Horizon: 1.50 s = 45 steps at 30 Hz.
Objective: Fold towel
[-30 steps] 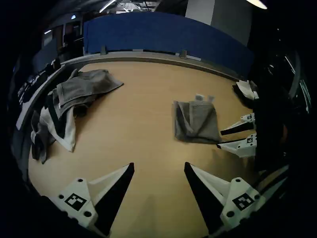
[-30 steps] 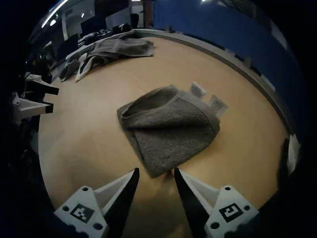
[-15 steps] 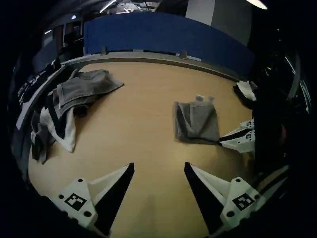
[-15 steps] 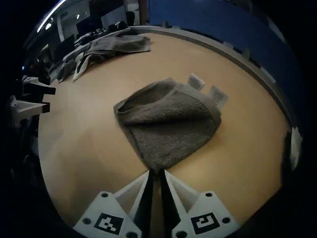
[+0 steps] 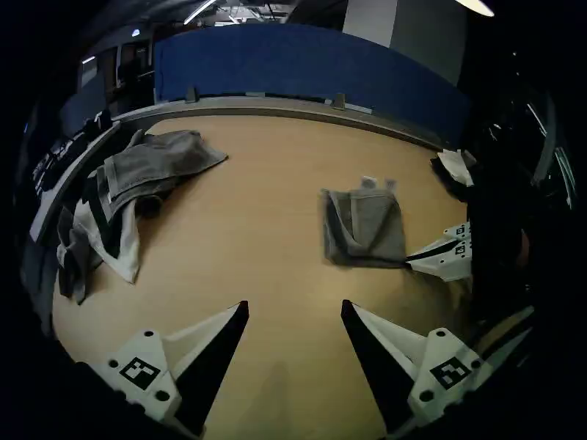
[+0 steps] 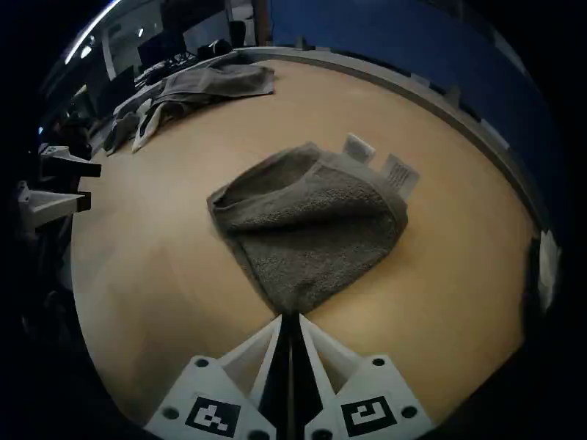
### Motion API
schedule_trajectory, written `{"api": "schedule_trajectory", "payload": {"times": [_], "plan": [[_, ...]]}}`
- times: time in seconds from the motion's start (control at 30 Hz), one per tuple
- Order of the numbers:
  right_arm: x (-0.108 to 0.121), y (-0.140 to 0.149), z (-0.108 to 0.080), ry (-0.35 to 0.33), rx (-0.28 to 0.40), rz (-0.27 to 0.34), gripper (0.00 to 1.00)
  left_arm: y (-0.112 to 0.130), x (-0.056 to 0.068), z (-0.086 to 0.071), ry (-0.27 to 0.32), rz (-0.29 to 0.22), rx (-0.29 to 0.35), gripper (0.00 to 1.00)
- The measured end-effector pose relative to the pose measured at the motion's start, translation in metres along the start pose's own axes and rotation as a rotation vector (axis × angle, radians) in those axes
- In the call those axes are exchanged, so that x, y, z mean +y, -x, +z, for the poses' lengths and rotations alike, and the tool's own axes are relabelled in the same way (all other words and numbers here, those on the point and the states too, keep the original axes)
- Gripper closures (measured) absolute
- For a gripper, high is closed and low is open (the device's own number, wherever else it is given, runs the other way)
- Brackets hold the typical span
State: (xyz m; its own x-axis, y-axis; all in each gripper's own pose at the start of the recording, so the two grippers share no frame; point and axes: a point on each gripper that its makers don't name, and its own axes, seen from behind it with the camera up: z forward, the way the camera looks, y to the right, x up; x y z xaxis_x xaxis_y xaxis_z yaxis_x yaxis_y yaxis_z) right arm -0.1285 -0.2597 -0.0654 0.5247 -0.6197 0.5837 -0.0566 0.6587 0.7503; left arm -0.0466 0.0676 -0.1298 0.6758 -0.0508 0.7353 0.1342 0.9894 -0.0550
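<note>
Towel (image 6: 315, 227), grey and folded into a thick rough square, lies flat on the wooden bench (image 6: 161, 271), well in from every edge and nearer the far edge than the near one. Two white labels (image 6: 396, 172) stick out from its far side, toward the blue partition (image 6: 411, 44) that runs along the bench's far edge. The corner of the towel nearest the person is drawn to a point, and the right claw (image 6: 290, 317) is clamped on that point, its two fingers brought together with the cloth pinched between the tips. The rest of the towel rests on the bench.

In the left gripper view the same towel (image 5: 365, 226) shows with the right claw (image 5: 408, 259) at its corner. The left claw (image 5: 293, 303) hangs over bare wood near the bench's near edge, fingers wide apart, touching nothing and well apart from the towel.

A heap of cloths (image 5: 139, 176), grey, white and dark, sits at the far left corner of the bench.
</note>
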Motion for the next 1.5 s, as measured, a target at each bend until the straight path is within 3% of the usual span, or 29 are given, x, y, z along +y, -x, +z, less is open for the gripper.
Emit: {"api": "schedule_trajectory", "payload": {"times": [0.37,1.17,1.5], "plan": [[0.001,-0.009,-0.011,0.000,0.030,-0.005,0.99,0.000,0.000,-0.001,-0.001,-0.001,0.002,0.06],[0.019,-0.146,-0.117,0.050,0.292,-0.080,0.99,-0.020,0.006,-0.005,0.005,0.007,0.037,0.06],[0.021,-0.176,-0.142,0.065,0.355,-0.096,1.00,-0.025,0.008,-0.007,0.010,0.008,0.048,0.06]]}}
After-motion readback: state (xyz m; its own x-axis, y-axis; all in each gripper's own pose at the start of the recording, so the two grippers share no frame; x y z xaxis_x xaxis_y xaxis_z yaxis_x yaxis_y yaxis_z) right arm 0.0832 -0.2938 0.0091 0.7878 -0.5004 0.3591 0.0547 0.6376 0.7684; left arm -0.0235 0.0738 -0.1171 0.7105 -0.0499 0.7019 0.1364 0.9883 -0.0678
